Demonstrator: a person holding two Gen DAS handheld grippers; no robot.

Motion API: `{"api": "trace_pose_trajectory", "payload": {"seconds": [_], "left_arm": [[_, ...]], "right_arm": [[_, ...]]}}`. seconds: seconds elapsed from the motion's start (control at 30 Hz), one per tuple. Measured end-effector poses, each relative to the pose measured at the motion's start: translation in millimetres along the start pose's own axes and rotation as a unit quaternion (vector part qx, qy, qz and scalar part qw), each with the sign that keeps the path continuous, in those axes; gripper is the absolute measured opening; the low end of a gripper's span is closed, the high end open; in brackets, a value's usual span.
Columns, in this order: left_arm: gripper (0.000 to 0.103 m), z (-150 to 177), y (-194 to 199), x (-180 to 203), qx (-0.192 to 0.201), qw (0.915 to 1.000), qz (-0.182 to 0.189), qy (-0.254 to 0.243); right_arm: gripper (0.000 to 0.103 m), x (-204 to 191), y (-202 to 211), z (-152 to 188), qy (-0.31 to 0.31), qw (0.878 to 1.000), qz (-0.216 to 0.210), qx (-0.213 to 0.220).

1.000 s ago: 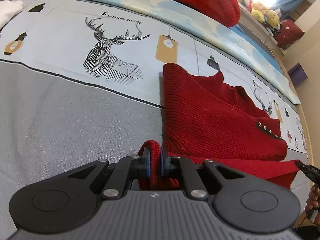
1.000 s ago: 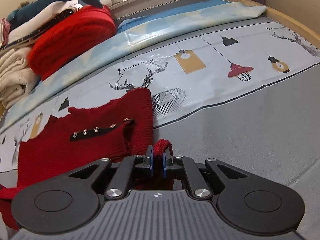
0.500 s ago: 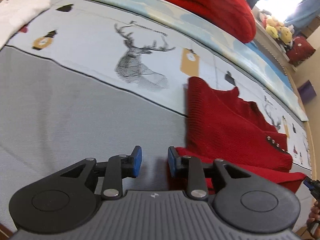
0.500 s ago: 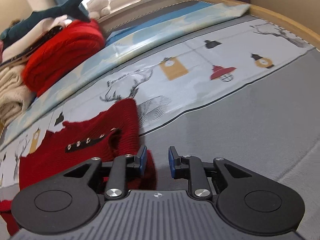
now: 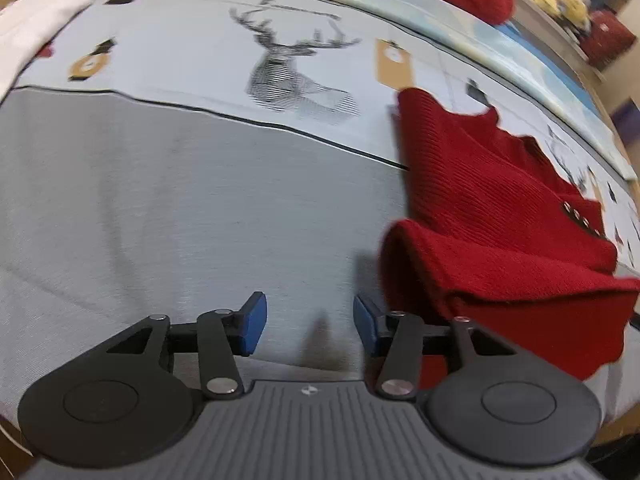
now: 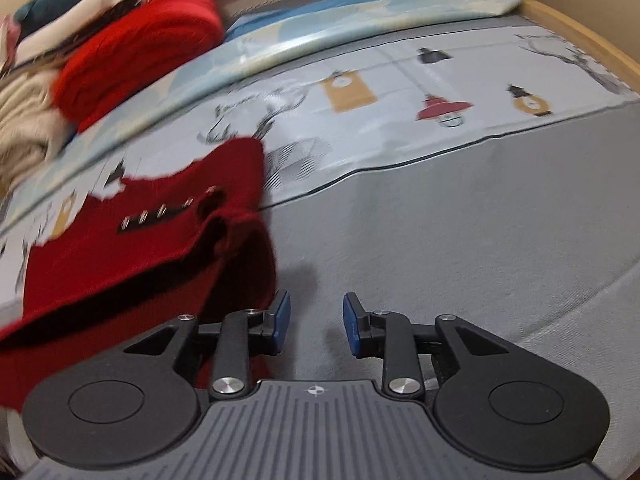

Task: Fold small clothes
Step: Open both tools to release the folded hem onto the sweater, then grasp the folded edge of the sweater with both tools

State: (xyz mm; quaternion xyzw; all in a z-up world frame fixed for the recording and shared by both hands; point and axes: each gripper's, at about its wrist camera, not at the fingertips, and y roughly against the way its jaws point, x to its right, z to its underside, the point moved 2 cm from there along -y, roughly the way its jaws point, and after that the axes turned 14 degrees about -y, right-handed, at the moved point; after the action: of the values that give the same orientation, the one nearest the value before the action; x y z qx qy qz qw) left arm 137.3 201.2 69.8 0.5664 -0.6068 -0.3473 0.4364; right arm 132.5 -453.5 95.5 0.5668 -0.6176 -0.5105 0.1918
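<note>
A small red knitted garment (image 5: 492, 208) lies on the grey bed cover, its near part folded over into a thick roll. In the left wrist view it sits right of my left gripper (image 5: 308, 322), whose jaws are opening with only bare cover between the blue pads. Through the right wrist camera the same garment (image 6: 132, 248), with a black strip of metal studs (image 6: 160, 214), lies left of my right gripper (image 6: 316, 322). Those jaws are opening too, with nothing between them; the fold's edge ends just beside the left pad.
The bed cover (image 5: 168, 208) is grey near me and printed with deer and lamps farther off. A pile of folded clothes, topped by a red knit (image 6: 132, 52), sits at the back. A white cloth (image 5: 28, 28) lies far left. A wooden bed edge (image 6: 580, 28) curves at right.
Both grippers were shut on the garment's red edge a second ago. They have let it go, opened, and drawn sideways off the cloth, which now lies as a folded roll.
</note>
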Motion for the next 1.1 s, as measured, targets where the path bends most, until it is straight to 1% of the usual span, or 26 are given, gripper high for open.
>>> {"api": "trace_pose_trajectory", "payload": {"seconds": [0.1,0.2,0.33,0.53,0.6,0.7,0.87,1.1], "left_arm": [[0.057,-2.5,-3.0,9.5,-0.001,0.9999,0.006,-0.012],[0.058,-5.6,-7.3,18.3,0.003,0.9998,0.007,-0.017],[0.058,-6.4,-16.1,22.1,0.013,0.9997,0.015,-0.016],[0.058,-12.9,-31.0,22.1,0.018,0.9994,0.027,-0.010],[0.058,-17.7,-32.0,23.6,0.029,0.9990,0.033,-0.012],[0.058,-23.2,-35.6,25.1,0.034,0.9986,0.039,-0.014],[0.058,-33.5,-40.3,23.5,0.044,0.9979,0.046,-0.006],[0.058,-45.6,-47.7,24.6,0.050,0.9974,0.052,0.002]], "right_arm": [[0.040,-13.4,-3.8,3.7,0.026,1.000,-0.004,-0.007],[0.041,-24.9,-9.3,6.0,0.049,0.999,-0.007,-0.012],[0.041,-36.0,-16.5,4.7,0.065,0.998,-0.006,-0.013],[0.041,-48.7,-26.5,-4.8,0.062,0.998,-0.011,-0.002],[0.041,-52.3,-30.7,-7.6,0.063,0.998,-0.010,0.001],[0.041,-56.9,-33.8,-13.2,0.065,0.998,-0.005,0.017],[0.041,-57.6,-38.5,-23.9,0.047,0.998,-0.005,0.033],[0.041,-62.4,-46.3,-30.5,0.031,0.999,-0.004,0.037]]}}
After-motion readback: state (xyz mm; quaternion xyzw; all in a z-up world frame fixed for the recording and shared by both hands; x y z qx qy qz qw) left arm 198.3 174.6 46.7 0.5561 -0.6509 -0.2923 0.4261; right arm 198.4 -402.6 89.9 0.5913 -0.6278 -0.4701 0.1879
